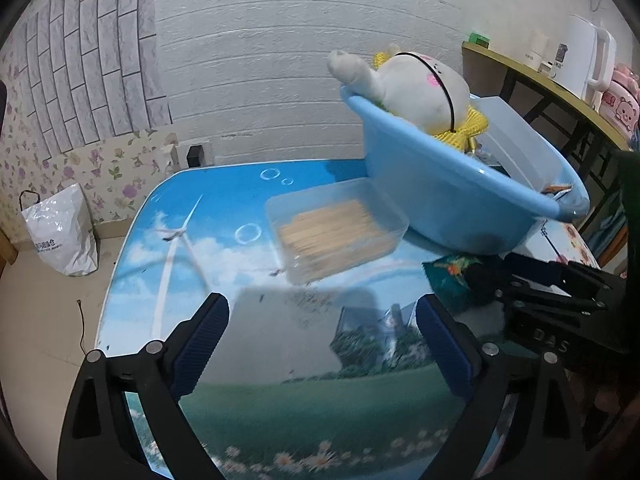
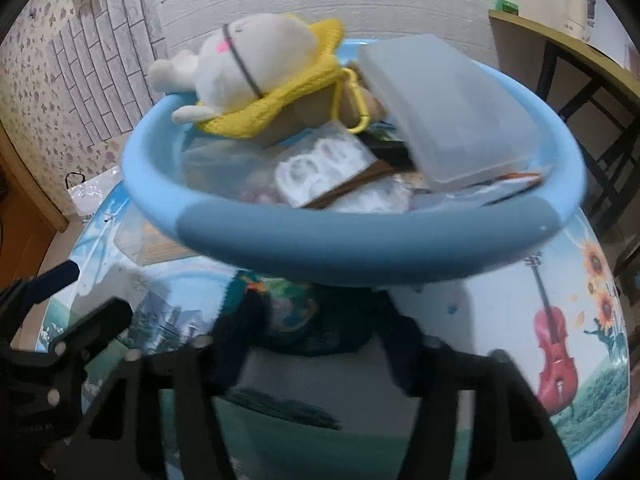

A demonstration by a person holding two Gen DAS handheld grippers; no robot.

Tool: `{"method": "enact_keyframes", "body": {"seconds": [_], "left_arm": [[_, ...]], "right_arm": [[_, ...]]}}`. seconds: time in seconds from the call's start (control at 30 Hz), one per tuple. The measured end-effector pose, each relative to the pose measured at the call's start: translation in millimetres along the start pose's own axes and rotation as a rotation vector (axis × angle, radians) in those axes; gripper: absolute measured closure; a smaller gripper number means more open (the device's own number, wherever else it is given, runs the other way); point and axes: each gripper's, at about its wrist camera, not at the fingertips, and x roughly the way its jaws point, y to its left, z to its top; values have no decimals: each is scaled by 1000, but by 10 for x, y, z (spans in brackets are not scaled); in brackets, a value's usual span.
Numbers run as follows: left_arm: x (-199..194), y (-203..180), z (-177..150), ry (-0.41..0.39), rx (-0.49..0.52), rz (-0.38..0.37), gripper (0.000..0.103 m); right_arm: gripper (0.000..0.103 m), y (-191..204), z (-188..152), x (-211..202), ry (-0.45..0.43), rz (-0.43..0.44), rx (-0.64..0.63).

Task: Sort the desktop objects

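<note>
My right jaws (image 2: 318, 314) stand narrowed around a dark green packet (image 2: 296, 320), one pad at each side edge. Through the blur they seem to press on it, so I judge it gripped. The packet lies flat on the tabletop (image 2: 500, 320), just in front of the basin (image 2: 360, 248) and partly under its rim. That is why I come in steep and low: the pads need to get past the rim and take the packet by its thin sides.

My left jaws (image 1: 320, 304) are spread wide over bare tabletop with nothing between them. I judge they are waiting clear of the right hand's work.

The packet looks soft and crinkled, deep green with a spot of orange print. It will likely flex when lifted.

Beyond it, the blue basin is already heaped. A plush (image 2: 256, 60) in a yellow knit lies over the far rim, and a clear box (image 2: 452, 112) leans inside at the right. To the basin's left, a tray of sticks (image 1: 336, 232) sits on the tabletop, touching the basin or just beside it.
</note>
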Motion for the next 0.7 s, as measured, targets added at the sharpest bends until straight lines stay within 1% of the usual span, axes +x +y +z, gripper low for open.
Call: {"method": "enact_keyframes", "body": {"seconds": [0.1,0.23,0.27,0.3,0.37,0.47,0.7], "left_arm": [[62,-47,55,8,-4,2,8],[176,-76,148,21,-30,5,8],[201,-74,164,23,-41,4,8],[238,-69,185,29,-55,1,8],[309,-61,219,44,-76,-3,8],[387,-77,255,59,-99,8,8],[491,-119,308,59,-105,19,8]], "right_arm": [[57,-83,0,-35,13,31,0],[56,-127,-36,-68,14,56,3],[53,-140,-37,-77,18,65,11],[47,-156,-38,-67,21,73,17],[40,-189,-42,-74,22,76,28],[40,-185,-59,-52,20,76,28],[40,-169,-86,-37,17,82,21]]}}
